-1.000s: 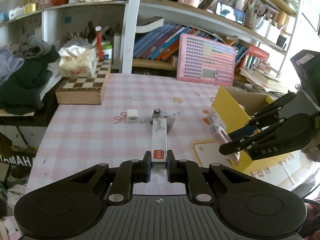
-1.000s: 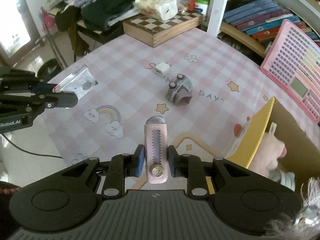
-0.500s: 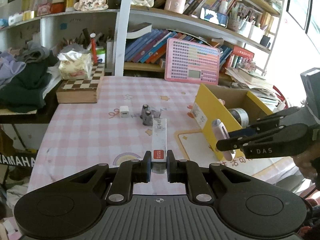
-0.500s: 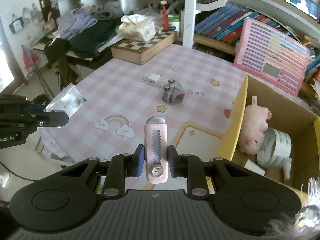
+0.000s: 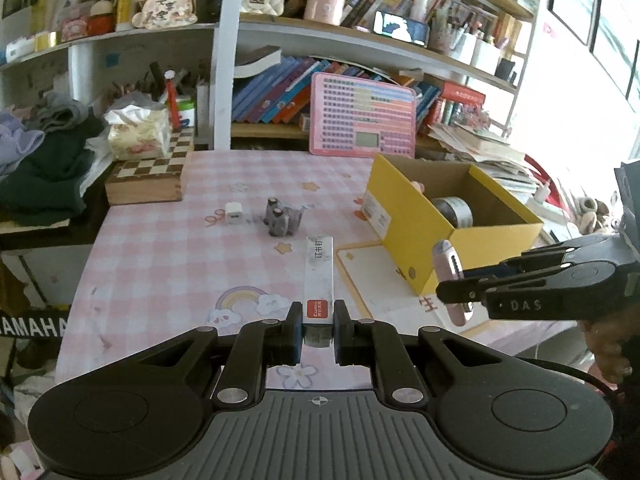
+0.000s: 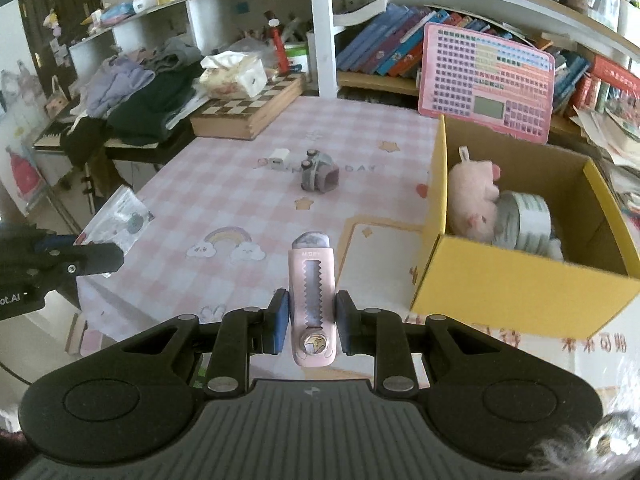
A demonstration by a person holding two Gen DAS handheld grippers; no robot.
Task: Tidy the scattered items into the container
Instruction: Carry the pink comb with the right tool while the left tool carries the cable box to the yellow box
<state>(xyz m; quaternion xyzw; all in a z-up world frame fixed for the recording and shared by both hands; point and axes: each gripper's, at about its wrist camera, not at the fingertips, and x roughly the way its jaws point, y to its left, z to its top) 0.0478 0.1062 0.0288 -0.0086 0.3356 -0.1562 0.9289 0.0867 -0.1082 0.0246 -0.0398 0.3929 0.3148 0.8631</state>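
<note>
Pink slide eraser (image 6: pixel 313 300), serrated slot, gold star button, grey tip

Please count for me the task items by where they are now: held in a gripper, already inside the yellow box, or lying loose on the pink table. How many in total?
Held in a gripper: 2, staple box in left gripper, pink utility knife in right gripper
Inside the yellow box: 2, pink plush pig, tape roll
Loose on the table: 2, white charger, grey toy car
Total: 6
</note>
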